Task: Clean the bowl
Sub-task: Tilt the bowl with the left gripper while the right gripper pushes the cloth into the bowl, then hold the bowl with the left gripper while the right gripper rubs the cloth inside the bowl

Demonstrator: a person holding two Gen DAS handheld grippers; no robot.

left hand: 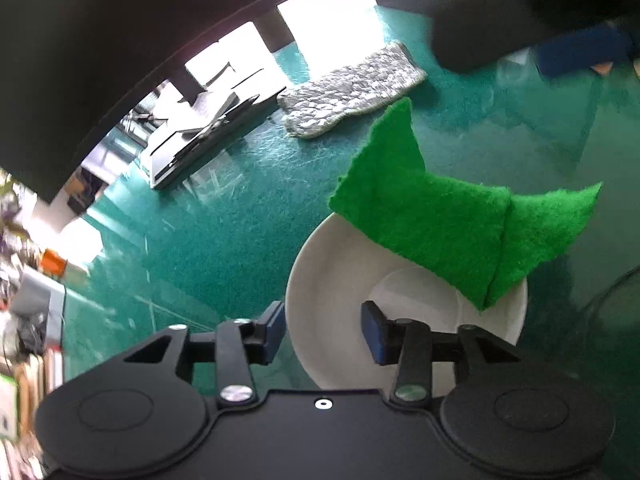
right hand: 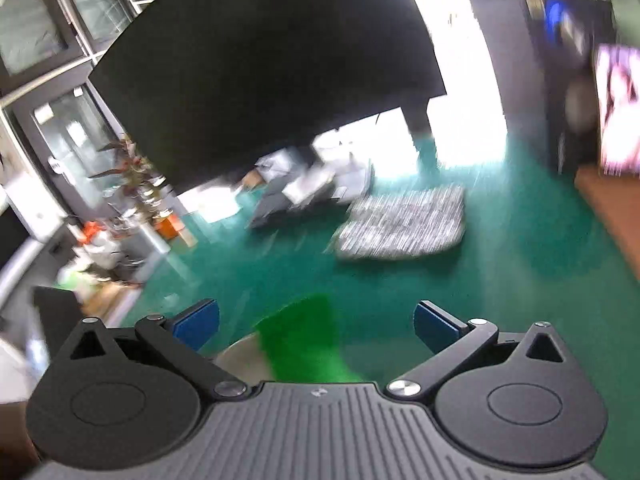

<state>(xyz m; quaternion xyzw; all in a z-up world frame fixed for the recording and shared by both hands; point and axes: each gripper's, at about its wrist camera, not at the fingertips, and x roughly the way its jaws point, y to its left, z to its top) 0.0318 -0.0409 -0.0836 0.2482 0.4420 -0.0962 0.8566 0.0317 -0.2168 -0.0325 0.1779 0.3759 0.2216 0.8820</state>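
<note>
A white bowl (left hand: 332,280) is held above the green floor in the left wrist view. A folded green scouring pad (left hand: 440,228) lies across its far rim and hangs partly inside. My left gripper (left hand: 323,330) grips the bowl's near rim, one blue pad outside and one inside. My right gripper (right hand: 316,326) is open and empty, above the pad (right hand: 304,340) and a sliver of the bowl (right hand: 244,356); that view is motion-blurred.
A grey patterned mat (left hand: 352,92) lies on the green floor (left hand: 224,216). A folded white and black stand (left hand: 200,136) sits beside it under a large dark table (left hand: 120,40). Shelves with clutter (right hand: 120,232) stand at the left.
</note>
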